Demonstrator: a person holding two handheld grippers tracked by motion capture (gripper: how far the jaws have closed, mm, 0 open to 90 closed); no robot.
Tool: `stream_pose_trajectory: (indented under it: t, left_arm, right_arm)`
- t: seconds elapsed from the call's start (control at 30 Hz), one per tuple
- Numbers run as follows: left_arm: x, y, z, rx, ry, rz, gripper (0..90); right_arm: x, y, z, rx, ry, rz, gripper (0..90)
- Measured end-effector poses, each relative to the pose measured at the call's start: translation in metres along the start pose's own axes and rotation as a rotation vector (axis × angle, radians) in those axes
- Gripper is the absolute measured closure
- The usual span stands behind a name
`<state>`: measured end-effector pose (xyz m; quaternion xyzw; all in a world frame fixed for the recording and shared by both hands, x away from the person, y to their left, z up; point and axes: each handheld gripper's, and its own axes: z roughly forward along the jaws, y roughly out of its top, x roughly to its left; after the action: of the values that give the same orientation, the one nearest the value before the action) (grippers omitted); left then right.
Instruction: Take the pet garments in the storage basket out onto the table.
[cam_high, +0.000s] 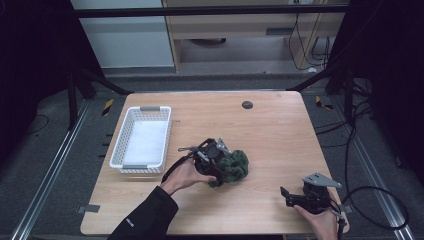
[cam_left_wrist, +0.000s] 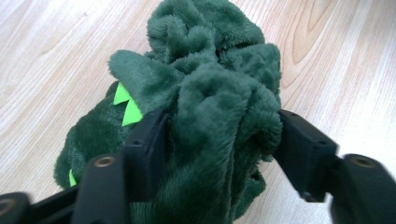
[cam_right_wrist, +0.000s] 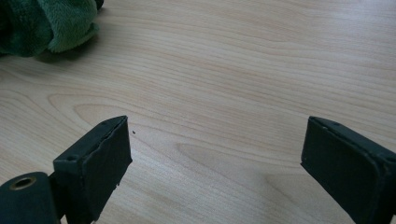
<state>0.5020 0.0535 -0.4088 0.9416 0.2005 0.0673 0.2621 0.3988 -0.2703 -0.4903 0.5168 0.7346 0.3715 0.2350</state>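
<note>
- While the dark green plush toy with bright green spikes lies crumpled near the middle of the pale wooden table, we have the left gripper right on top of it, from its left side.
- In the left gripper view, the jaws stand apart astride a thick fold of the toy. Fur brushes both pads, but we see no firm squeeze, so we judge the left gripper released around the toy rather than clamped on it.
- To grasp well, we should close on the bulky fold now between the pads, not on a loose flap. Soft plush slips and stretches, so a deep bite matters.
- We should also keep the jaw tips just off the wood, so they pinch fabric and do not scrape the table.
- Our right gripper rests at the near right of the table, well apart from the toy. In its own view, the right gripper has its jaws wide open over bare wood, holding nothing, with the toy at the far left corner.
- Far left of the toy stands the white plastic mesh basket, a likely place for it. Once the hold is firm, we should lift straight up before moving across, so that trailing fabric clears the rim.
</note>
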Motion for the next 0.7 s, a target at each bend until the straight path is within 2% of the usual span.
stream_pose_trajectory:
  t: [0.23, 0.43, 0.63, 0.7]
  left_arm:
    - [-0.001, -0.006, -0.019, -0.066, 0.005, -0.014, 28.7]
    - [-0.001, -0.016, -0.041, -0.119, 0.043, -0.030, 26.5]
    - [0.000, -0.037, -0.062, -0.189, 0.082, -0.077, 25.5]
    - [0.002, -0.046, -0.067, -0.217, 0.095, -0.106, 25.6]
  right_arm:
    - [0.000, 0.000, 0.000, 0.003, 0.004, 0.008, 8.4]
    - [0.000, 0.000, 0.000, 0.002, 0.001, 0.006, 8.3]
    - [-0.001, 0.000, 0.000, -0.002, -0.005, 0.000, 8.3]
    - [0.000, 0.000, -0.001, -0.001, -0.001, 0.008, 8.3]
